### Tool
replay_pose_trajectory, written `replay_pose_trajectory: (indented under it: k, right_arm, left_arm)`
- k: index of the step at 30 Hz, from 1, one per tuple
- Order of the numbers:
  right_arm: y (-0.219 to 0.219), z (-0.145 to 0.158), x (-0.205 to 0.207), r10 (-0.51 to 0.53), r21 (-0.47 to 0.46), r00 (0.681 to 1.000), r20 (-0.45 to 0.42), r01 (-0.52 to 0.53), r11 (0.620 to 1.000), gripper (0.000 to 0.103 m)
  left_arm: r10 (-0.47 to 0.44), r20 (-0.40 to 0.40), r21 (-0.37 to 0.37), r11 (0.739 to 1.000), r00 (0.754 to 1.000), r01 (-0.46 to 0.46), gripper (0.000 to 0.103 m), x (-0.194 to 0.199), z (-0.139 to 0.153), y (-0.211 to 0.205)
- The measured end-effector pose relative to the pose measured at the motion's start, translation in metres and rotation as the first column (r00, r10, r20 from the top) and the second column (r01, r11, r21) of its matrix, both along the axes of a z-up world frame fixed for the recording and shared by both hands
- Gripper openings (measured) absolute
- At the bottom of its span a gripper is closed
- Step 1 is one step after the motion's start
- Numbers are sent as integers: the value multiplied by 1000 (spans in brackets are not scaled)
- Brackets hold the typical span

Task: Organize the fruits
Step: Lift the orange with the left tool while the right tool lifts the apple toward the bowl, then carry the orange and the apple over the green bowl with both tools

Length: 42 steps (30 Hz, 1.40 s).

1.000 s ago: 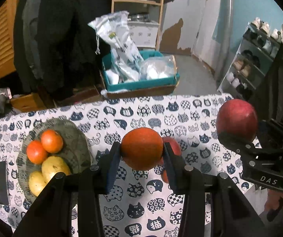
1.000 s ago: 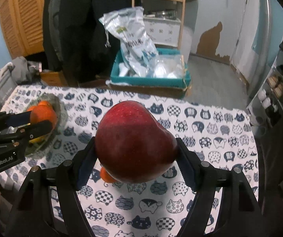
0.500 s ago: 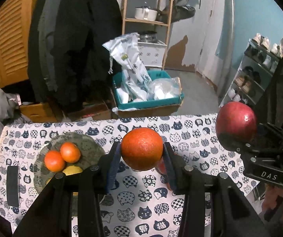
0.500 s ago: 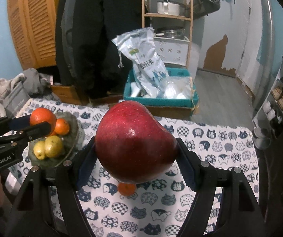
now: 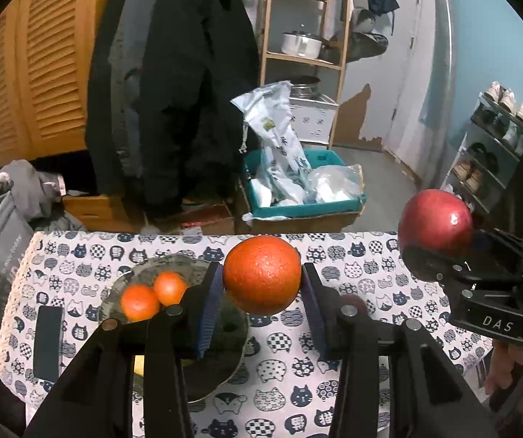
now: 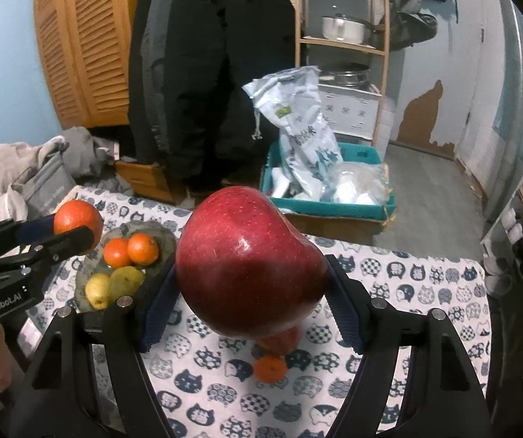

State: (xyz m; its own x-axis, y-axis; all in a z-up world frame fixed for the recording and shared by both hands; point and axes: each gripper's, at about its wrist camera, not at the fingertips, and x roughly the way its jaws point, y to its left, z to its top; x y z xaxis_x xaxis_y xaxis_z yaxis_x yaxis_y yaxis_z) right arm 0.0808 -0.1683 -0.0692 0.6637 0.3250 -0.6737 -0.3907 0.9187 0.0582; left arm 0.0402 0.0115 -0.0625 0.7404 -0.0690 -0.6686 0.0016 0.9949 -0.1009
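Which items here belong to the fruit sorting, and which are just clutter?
Job: orange in left gripper; apple in right gripper; plate with two tangerines and two pears; loose tangerine.

Clutter: coats, crate of bags, shelf with pots, shoe rack.

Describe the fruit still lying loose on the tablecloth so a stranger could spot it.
Find the cat-print tablecloth, then look directly below the big red apple in the right gripper. A small orange fruit lies there on bare cloth; the other small orange fruits sit in the grey dish.
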Motion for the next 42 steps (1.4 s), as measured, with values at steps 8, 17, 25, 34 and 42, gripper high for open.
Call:
replay_pose_trajectory:
  k: [8, 17, 25, 34, 42]
  right_arm:
    - [32, 1, 5, 41, -2, 999, -5, -41, 999, 75]
    - [68, -5, 15, 84, -5, 996, -30, -84, 996, 75]
    - [106, -22, 29, 121, -10, 990, -75, -122, 993, 75]
    - [150, -49, 41, 163, -29, 977, -136, -169, 985, 75]
    - [181, -81, 55, 184, -61, 964, -195, -199, 978, 75]
  left_arm:
    - [42, 6, -3, 999, 999, -42, 44, -3, 1, 24]
    - [125, -22, -21, 992, 992, -125, 44, -3, -10, 68]
    - [209, -60, -48, 976, 976, -211, 44, -3, -23, 112]
    - [262, -128, -59, 961, 957, -271, 44, -5, -50, 147]
    - [278, -219, -90, 949, 935, -303, 44, 1, -87, 173]
